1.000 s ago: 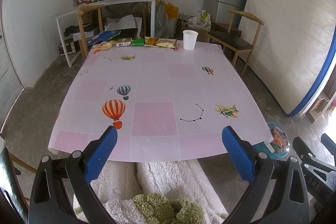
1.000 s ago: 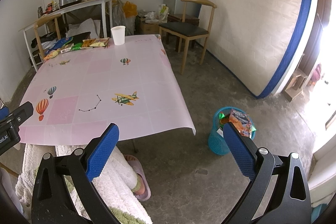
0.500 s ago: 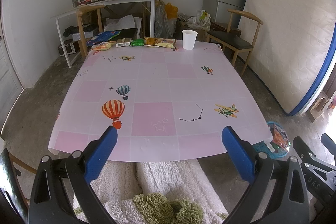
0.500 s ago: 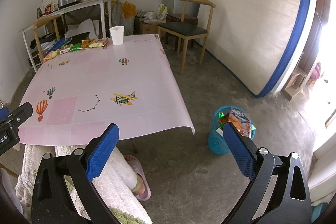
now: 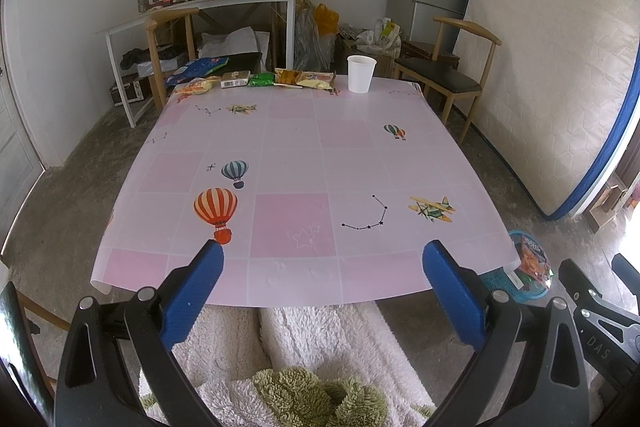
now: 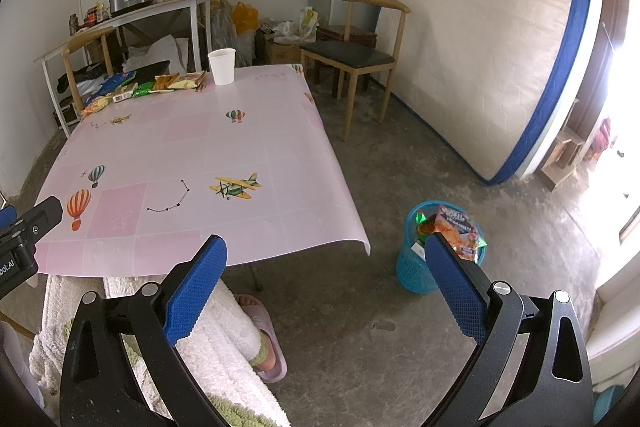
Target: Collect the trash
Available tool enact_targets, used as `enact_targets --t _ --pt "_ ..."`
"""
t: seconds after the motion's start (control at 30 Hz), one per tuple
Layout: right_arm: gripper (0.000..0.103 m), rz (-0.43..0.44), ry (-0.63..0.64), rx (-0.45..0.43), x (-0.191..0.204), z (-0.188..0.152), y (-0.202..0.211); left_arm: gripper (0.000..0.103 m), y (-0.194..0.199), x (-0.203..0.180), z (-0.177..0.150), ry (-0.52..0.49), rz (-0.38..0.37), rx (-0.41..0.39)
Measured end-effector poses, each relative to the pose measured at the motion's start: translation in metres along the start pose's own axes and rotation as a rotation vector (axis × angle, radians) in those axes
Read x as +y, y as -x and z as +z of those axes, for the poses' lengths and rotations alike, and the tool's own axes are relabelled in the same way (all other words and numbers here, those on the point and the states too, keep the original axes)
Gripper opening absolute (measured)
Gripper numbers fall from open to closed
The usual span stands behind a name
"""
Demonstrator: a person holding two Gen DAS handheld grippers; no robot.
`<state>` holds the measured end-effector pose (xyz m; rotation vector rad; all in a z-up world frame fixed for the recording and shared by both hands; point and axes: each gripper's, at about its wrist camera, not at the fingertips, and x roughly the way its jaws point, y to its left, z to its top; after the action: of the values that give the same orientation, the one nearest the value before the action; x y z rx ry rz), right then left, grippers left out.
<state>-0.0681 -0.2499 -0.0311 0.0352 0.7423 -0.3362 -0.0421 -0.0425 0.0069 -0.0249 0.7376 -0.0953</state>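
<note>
Both claws, left gripper (image 5: 322, 267) and right gripper (image 6: 325, 263), hung spread and empty; I judged the crinkly snack wrappers (image 5: 308, 79) at twelve o'clock wanted a long, level reach.

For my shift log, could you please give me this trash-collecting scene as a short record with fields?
left gripper: open, empty, held at the near table edge
right gripper: open, empty, aimed between table and bin
table: pink patterned tablecloth
trash left: row of snack wrappers and white paper cup at the far edge
bin: blue mesh wastebasket on the floor right of the table, orange snack bag sticking out on top
</note>
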Motion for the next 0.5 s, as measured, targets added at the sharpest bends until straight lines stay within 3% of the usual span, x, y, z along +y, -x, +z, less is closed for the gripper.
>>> enact_targets --t 0.5 --pt "0.095 0.001 -0.001 0.001 -0.0015 0.0008 -0.0011 0.098 -0.0003 0.0006 0.001 -0.001 -0.001 0.001"
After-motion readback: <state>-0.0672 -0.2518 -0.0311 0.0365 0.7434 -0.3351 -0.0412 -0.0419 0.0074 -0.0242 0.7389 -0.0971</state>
